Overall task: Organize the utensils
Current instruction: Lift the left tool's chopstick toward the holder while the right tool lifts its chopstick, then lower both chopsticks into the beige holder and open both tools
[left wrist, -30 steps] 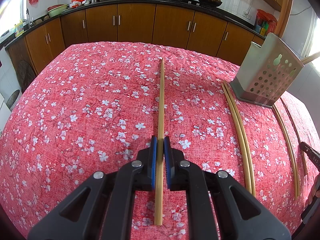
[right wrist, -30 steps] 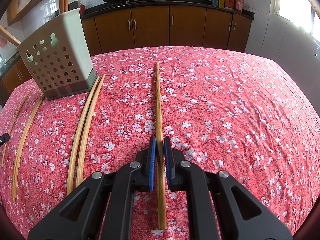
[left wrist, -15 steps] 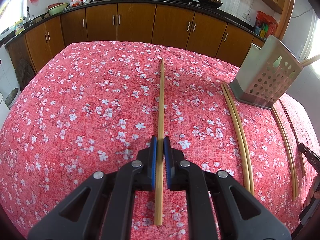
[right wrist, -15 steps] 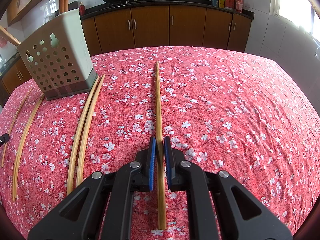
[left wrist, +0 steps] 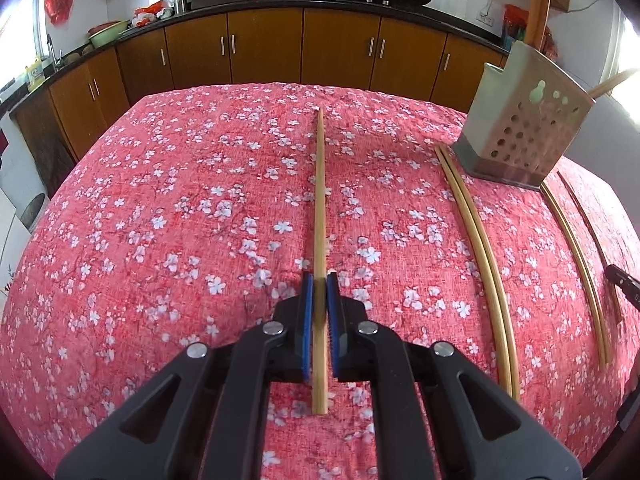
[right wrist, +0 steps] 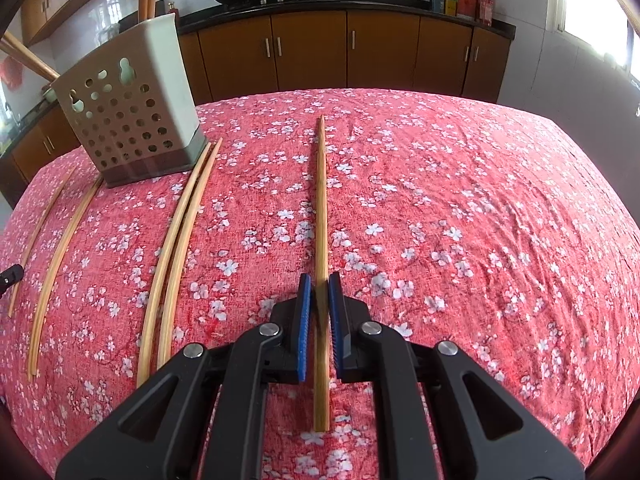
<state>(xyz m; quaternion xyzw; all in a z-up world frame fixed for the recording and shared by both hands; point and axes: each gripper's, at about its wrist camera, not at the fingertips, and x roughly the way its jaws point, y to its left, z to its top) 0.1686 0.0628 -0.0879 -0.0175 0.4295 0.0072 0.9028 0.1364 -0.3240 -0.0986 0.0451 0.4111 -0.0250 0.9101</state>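
My left gripper (left wrist: 319, 280) is shut on a wooden chopstick (left wrist: 320, 200) that points forward over the red floral tablecloth (left wrist: 160, 220). My right gripper (right wrist: 319, 280) is shut on another wooden chopstick (right wrist: 321, 200), held the same way. A perforated grey utensil holder (left wrist: 520, 132) stands at the right in the left wrist view and at the left in the right wrist view (right wrist: 128, 120), with chopsticks standing in it. A pair of chopsticks (left wrist: 480, 252) lies beside it, also seen in the right wrist view (right wrist: 176, 248).
More loose chopsticks (left wrist: 576, 264) lie past the holder, seen in the right wrist view (right wrist: 56, 264) at far left. Brown kitchen cabinets (left wrist: 280, 44) and a counter with woks stand behind the table. The other gripper's tip (left wrist: 624, 286) shows at the right edge.
Both grippers have lifted slightly with their chopsticks; the holder looks closer and taller in both views. The grips have not changed.
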